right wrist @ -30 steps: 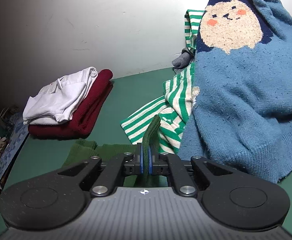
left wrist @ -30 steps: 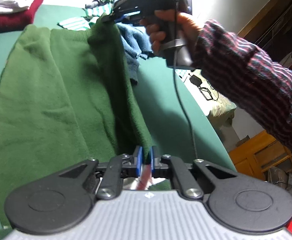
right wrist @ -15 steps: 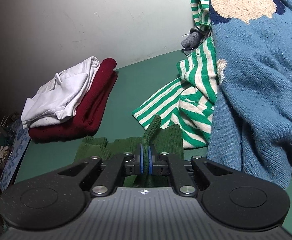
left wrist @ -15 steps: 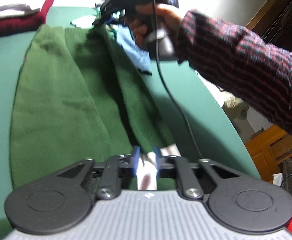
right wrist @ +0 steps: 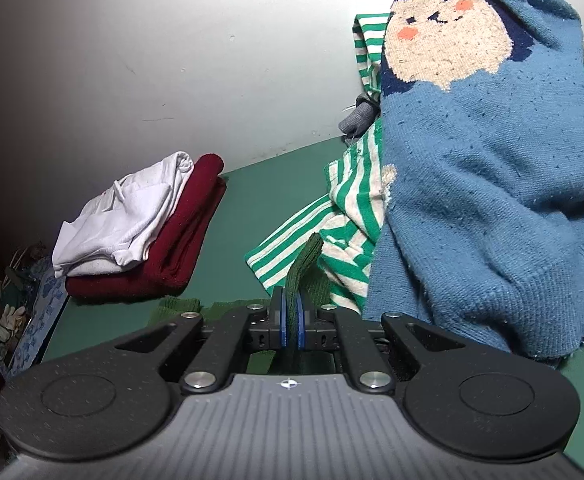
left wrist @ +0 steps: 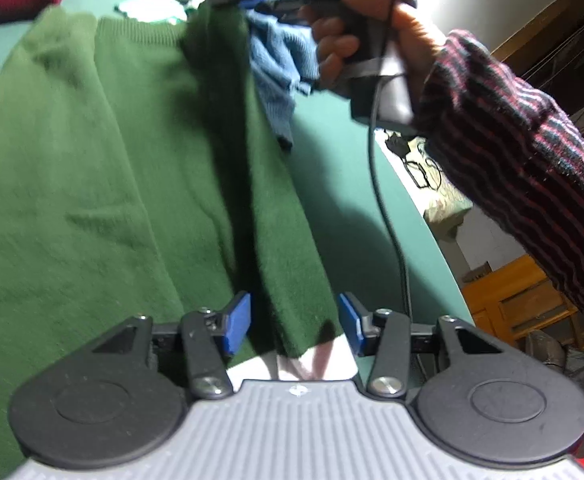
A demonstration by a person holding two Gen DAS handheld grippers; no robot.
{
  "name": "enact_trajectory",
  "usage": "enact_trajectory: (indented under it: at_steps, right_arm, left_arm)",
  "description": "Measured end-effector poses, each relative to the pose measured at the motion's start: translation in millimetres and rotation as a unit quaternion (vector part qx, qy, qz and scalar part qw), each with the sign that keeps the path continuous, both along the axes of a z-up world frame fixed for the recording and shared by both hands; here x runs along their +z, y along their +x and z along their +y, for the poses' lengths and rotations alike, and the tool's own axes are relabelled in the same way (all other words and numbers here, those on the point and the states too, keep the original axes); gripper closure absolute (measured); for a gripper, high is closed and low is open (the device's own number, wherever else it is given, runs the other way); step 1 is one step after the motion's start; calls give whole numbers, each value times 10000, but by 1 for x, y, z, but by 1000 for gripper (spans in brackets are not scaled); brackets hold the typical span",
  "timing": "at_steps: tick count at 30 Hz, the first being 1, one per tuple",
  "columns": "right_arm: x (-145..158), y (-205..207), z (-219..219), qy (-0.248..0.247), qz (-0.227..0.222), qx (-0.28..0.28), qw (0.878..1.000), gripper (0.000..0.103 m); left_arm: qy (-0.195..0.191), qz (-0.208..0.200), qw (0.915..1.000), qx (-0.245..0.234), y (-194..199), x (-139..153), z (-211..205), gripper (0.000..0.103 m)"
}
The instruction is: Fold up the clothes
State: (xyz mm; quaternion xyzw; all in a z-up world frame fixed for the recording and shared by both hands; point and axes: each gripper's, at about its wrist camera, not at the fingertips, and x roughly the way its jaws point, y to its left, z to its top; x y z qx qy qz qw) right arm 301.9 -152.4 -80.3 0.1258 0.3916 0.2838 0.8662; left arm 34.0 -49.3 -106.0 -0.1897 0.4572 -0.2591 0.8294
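Two grippers: left gripper jaws apart, right gripper pinching green sweater (blue sweater alongside)

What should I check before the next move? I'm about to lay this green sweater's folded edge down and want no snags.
1. Right tool clamped on green sweater: ok, fabric pinched between its pads.
2. Left tool released: ok, open, sweater edge lying loose between its pads.
3. Fold lying flat: not ok, the edge is lifted in a ridge.
4. Blue sweater apart from the green one: cannot tell, it sits very close.
5. Folded stack, white garment on red garment, out of the way: ok.
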Motion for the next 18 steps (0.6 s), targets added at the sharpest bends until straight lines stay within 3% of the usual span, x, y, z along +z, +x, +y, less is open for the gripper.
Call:
enact_trajectory:
  at_steps: [1,3,4,11,18]
  right_arm:
    - [0,0,-3,27,-4,-15,10000,97]
    - [0,1,-8,81,-13,-45,10000,97]
    - [-1,1,-9,100,-18,-45,9999,97]
    - [3,-2,2,223,-134,98,9996,97]
    - [-6,-4,39,-5,1,310,9995,97]
  left_arm:
    - [-31,29,10000,-1,0,-1,0,66]
    - [-92,87,9999,-3,1,-4,-1,96]
    - [-122,116,9999,-4,1,-6,-1,102]
    - [313,-484,9983,31,-18,19,-4,103]
    - [438,-318,9977,413,-31,13,5,103]
